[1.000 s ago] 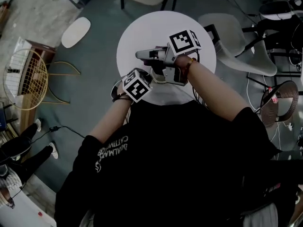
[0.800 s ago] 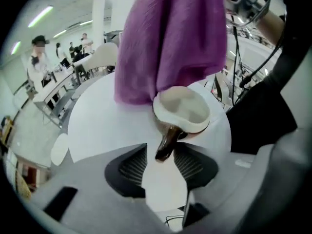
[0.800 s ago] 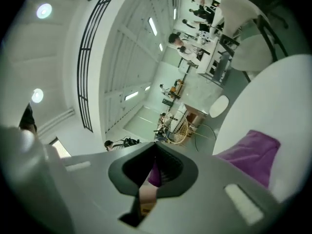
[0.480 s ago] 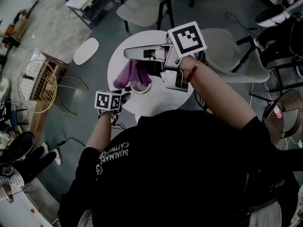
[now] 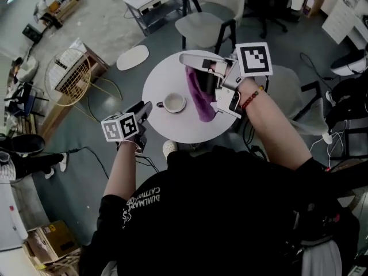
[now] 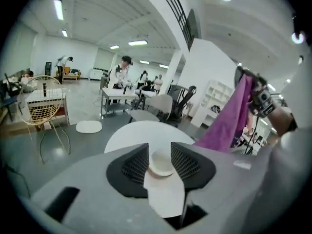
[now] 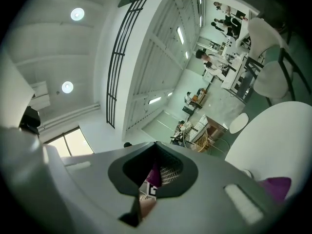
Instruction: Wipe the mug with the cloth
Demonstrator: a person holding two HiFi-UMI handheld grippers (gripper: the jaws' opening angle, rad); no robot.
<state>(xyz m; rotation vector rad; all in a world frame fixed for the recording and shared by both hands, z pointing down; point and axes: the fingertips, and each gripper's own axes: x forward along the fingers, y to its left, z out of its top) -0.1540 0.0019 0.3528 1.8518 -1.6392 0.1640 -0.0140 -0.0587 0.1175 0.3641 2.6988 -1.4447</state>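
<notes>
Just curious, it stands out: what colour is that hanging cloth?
The cloth is purple, clearest in the head view.

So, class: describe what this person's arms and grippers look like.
The left gripper and right gripper are pale grey moulded shells with black ribbed pads. Each carries a white cube printed with black square markers. The person wears a black short-sleeved T-shirt with white lettering on the left sleeve, and a reddish bracelet on the right wrist.
</notes>
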